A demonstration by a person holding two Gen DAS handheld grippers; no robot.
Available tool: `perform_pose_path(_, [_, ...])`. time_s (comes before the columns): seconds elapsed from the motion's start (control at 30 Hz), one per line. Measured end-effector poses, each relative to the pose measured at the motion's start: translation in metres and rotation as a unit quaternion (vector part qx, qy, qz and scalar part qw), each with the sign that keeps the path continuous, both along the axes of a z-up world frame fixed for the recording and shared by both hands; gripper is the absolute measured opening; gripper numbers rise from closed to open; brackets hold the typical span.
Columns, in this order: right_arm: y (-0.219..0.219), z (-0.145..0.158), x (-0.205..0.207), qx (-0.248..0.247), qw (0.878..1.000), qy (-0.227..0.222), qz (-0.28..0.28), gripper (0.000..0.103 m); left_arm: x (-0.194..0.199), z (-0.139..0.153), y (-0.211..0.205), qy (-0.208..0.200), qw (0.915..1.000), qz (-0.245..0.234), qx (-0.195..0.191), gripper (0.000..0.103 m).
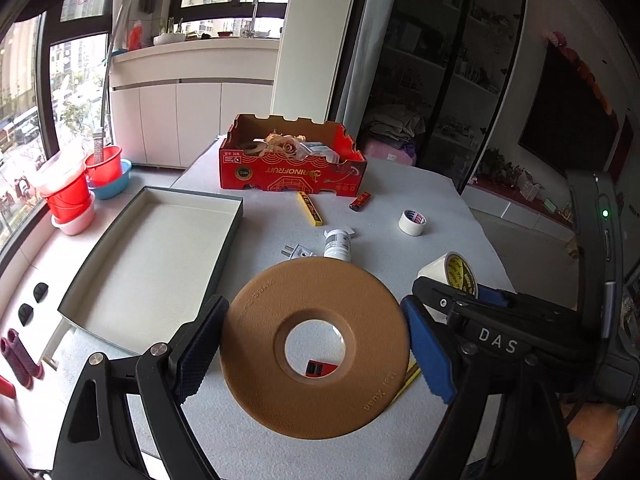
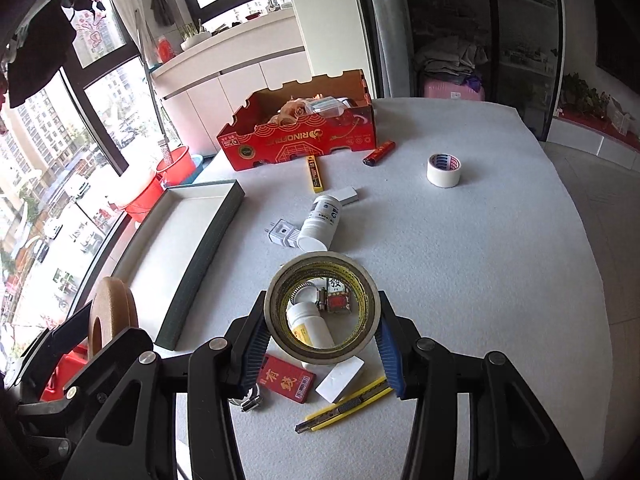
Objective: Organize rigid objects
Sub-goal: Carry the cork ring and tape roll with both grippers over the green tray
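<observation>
My left gripper (image 1: 314, 348) is shut on a flat brown ring-shaped disc (image 1: 256, 344), held above the table; the same brown disc (image 2: 110, 312) shows edge-on at the left of the right wrist view. My right gripper (image 2: 322, 340) is shut on a roll of clear tape with a yellow core (image 2: 322, 308), lifted off the table; that tape roll (image 1: 452, 270) also appears in the left wrist view. An empty shallow white tray with a dark rim (image 1: 152, 264) lies at the left. A red cardboard box (image 1: 292, 162) with several items stands at the back.
On the grey table cover (image 2: 480, 260) lie a white tape roll (image 2: 443, 170), a red lighter (image 2: 379, 153), a yellow cutter box (image 2: 315, 174), a white bottle (image 2: 320, 222), a plug adapter (image 2: 280, 233), a red card (image 2: 286, 378), a white block (image 2: 340, 378), a yellow utility knife (image 2: 344, 404). Red buckets (image 1: 72, 192) stand left.
</observation>
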State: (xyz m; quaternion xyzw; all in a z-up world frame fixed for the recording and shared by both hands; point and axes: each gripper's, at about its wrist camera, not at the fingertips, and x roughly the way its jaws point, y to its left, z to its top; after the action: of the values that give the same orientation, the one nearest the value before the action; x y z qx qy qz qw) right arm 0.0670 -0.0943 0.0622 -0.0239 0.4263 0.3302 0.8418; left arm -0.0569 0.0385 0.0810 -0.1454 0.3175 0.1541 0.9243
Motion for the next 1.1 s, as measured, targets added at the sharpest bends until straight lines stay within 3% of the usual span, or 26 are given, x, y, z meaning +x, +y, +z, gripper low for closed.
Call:
perform_pose_path(0.43, [0.081,0.028,-0.017,0.012,0.996,-0.017,0.086,0.050,-0.031,0.027,0.078,-0.012,0.9940,0.106,0.024,0.088])
perform_pose_path(0.73, [0.139,0.042,-0.018,0.019,0.990,-0.021,0.137,0.050,-0.055,0.038,0.136,-0.019,0.9805,0.191,0.041,0.088])
perform_pose_path(0.87, [0.162,0.046,-0.014,0.020,0.988,-0.023,0.149,0.050,-0.051,0.032,0.154,-0.011,0.9741,0.220,0.053,0.088])
perform_pose_path(1.0, [0.187,0.046,-0.008,0.018,0.986,-0.028,0.163,0.050,-0.035,0.010,0.172,0.023,0.9667,0.244,0.072,0.088])
perform_pose_path(1.1, [0.203,0.034,-0.003,0.015,0.985,-0.017,0.171,0.050,-0.023,-0.012,0.183,0.044,0.9657,0.249,0.060,0.088])
